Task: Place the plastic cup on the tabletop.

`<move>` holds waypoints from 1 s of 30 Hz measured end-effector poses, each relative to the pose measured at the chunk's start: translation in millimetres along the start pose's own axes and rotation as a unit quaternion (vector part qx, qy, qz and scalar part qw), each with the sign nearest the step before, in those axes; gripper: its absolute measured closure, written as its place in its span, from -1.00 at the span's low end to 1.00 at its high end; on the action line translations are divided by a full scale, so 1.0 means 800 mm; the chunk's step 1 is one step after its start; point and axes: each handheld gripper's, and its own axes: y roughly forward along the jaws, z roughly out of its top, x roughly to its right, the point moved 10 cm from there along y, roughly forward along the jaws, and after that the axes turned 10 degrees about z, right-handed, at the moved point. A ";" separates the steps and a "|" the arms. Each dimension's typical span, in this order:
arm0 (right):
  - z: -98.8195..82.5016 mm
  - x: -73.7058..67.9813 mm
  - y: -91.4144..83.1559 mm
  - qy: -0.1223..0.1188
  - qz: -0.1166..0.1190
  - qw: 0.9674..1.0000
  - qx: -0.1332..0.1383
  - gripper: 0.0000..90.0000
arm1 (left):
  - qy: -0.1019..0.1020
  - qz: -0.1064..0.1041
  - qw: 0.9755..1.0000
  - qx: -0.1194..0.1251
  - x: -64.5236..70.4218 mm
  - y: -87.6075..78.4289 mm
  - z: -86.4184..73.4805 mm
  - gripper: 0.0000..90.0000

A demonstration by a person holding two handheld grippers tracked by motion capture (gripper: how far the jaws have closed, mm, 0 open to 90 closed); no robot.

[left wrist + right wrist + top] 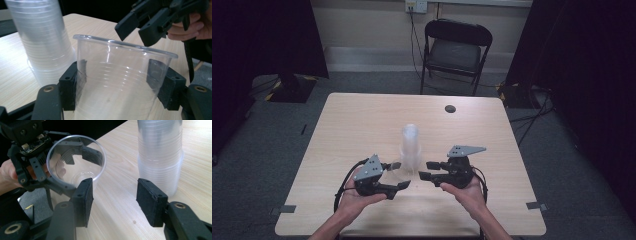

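A tall stack of clear plastic cups (410, 145) stands mouth-down in the middle of the wooden table (362, 120). My left gripper (399, 175) is shut on a single clear cup (122, 82), its pads (75, 80) pressing both side walls. That cup (77, 162) is tipped off the table with its mouth toward the right gripper. The stack (42, 42) rises just beyond the held cup. My right gripper (426, 170) is open with nothing between its pads (152, 200), a short way from the cup's rim and beside the stack (160, 157).
A black folding chair (457, 50) stands behind the table's far edge. A dark round spot (450, 108) lies at the table's back right. Cables run over the floor at the right, and black curtains hang on both sides.
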 end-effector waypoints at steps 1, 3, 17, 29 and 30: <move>0.000 0.000 -0.001 0.001 -0.001 1.000 0.001 0.05 | -0.003 0.003 1.000 0.004 -0.002 0.000 0.001 -0.29; 0.000 0.002 -0.002 0.001 -0.003 1.000 0.002 0.05 | -0.008 0.005 1.000 0.003 -0.005 -0.002 0.000 -0.29; -0.009 0.017 -0.018 0.006 -0.018 1.000 0.008 0.04 | -0.048 0.034 0.998 -0.008 -0.037 -0.001 -0.005 -0.29; -0.029 0.031 -0.040 0.025 -0.039 0.999 0.015 -0.02 | -0.076 0.078 0.994 -0.006 -0.072 -0.010 -0.004 -0.29; -0.032 0.034 -0.043 0.028 -0.044 0.999 0.015 -0.02 | -0.078 0.082 0.994 -0.009 -0.075 -0.011 -0.004 -0.29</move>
